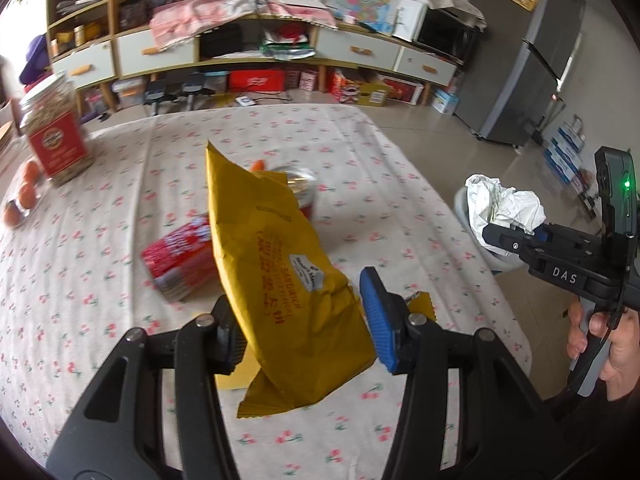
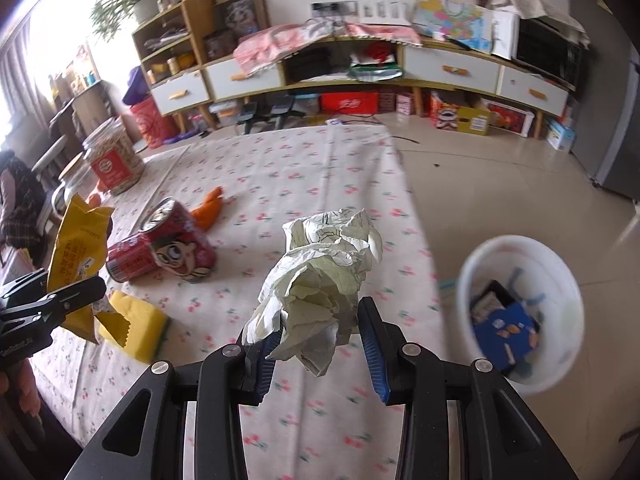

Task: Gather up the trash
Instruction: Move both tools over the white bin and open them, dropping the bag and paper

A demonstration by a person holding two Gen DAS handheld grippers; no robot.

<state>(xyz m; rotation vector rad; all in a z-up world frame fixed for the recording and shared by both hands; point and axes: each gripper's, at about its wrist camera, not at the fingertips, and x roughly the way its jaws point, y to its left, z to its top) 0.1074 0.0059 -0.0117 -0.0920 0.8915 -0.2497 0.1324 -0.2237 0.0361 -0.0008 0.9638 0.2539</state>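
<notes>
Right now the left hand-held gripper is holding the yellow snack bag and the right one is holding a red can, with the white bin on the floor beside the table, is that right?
Not quite. The right hand-held gripper holds a crumpled paper ball, not a red can; the right wrist view shows it. The red can lies on the table. The rest stands: the left hand-held gripper holds the yellow snack bag, and the white bin sits on the floor beside the table.

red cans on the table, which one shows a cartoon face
The larger red can, lying on its side behind the smaller red can, carries the big-eyed cartoon face; the smaller one shows only red with white script.
</notes>
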